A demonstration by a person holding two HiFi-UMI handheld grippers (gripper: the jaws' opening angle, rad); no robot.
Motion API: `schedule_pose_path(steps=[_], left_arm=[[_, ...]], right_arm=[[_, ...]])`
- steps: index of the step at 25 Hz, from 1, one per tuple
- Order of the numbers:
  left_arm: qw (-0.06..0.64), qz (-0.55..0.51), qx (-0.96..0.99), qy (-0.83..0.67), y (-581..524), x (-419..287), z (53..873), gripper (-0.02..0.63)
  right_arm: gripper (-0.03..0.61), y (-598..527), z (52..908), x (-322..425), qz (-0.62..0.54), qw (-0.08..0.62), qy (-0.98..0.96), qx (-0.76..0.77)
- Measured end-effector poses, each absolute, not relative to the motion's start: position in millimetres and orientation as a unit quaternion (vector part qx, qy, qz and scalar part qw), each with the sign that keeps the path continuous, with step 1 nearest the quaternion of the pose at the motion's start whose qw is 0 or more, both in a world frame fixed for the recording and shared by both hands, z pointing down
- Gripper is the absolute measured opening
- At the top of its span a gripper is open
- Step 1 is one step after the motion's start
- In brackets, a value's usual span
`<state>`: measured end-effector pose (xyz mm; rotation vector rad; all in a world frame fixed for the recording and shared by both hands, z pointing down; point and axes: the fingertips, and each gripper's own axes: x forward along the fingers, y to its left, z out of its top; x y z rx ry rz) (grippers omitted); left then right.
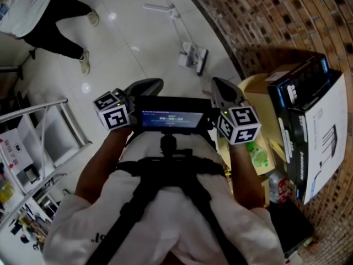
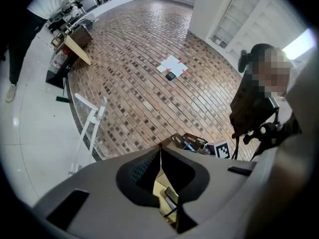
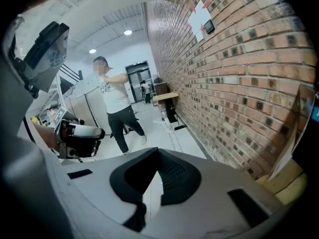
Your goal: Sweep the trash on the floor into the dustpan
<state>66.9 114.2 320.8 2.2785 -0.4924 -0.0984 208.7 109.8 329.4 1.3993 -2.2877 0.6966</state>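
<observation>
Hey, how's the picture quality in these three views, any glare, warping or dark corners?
Head view: bright glare spots on the glossy white floor, and the brick wall bows from wide-angle warp. Left gripper view: black corners, a blown-out bright patch at upper right, brick wall curved. Right gripper view: dark corners, brick wall bending strongly, a mosaic patch over a face.

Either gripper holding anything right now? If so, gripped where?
Nothing is held. The left gripper has its jaws shut together with nothing between them, and so does the right gripper.
</observation>
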Motion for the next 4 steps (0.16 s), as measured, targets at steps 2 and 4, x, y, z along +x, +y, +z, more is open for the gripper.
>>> schedule_pose_path(steps=[2,4], left_arm=[[0.394,-0.039,0.897,-0.195,114.6,68.0,320.9,0.002],[0.395,-0.039,0.897,-0.196,114.9,69.2,320.7,0.002]], right_arm=[[0.0,110.2,329.8,210.2,0.248,0.184,-0.811,0.496],[0.0,110.4,330.1,211.4,0.248,0.184,-0.811,0.496]])
